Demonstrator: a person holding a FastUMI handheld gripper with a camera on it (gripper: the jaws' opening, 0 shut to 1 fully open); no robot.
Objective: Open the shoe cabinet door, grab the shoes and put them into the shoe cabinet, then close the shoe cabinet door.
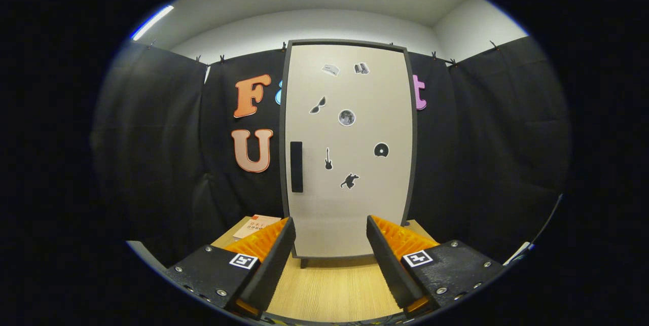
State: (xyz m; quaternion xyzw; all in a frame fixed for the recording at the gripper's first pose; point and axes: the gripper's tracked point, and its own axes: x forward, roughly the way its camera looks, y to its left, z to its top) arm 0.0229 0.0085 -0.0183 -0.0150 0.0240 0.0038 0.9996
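— While you hold the gripper (329,245) level, what do you read on the shoe cabinet (350,148)?

— No readable words; its pale door (355,204) carries small dark stickers (347,117), among them a guitar, sunglasses and a disc. Your fingers (274,255) bear square markers (243,260). A printed card (256,225) lies beside your left finger, its writing too small to read.

— Where does the cabinet stand for you?

— Straight ahead, beyond your fingers, door closed. Your fingers stand wide apart, grasping nothing. The dark handle (296,167) runs upright near the door's left edge.

— What room do you have?

— Bare wooden floor (329,285) lies between your fingers up to the cabinet's foot. Black cloth (152,138) flanks both sides.
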